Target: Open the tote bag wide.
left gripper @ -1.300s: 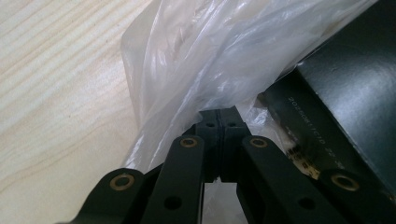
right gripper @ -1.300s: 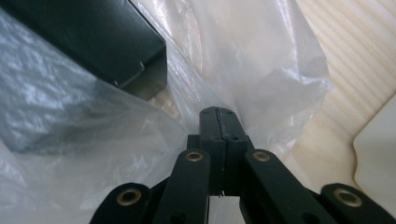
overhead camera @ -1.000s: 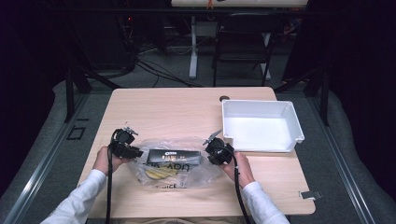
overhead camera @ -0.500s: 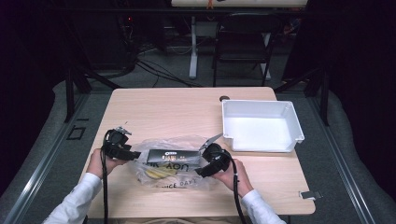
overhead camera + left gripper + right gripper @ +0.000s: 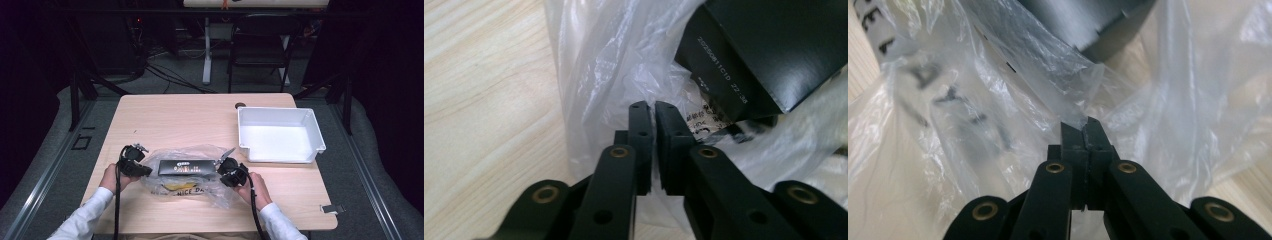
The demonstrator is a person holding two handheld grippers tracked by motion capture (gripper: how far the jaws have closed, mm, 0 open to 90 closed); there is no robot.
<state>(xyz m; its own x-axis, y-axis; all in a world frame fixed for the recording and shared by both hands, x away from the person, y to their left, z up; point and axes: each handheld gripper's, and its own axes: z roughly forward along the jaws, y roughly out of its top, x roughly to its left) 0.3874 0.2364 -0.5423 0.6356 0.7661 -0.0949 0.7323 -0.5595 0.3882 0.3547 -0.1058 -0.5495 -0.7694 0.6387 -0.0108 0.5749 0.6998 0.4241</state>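
I have both grippers pinching the clear plastic bag (image 5: 187, 172): left gripper (image 5: 653, 107) apparently on its left edge, right gripper (image 5: 1083, 127) clamped on film; bare table (image 5: 190, 117) beyond.

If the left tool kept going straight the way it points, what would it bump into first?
The left tool, shut on the plastic bag, points into it. Going on, it would probably push through more film and meet the black box inside first, though the depth is hard to judge.

I see an empty white bin (image 5: 280, 135) on the wooden table (image 5: 180, 115), with a folding chair (image 5: 260, 50) beyond the table's far edge.
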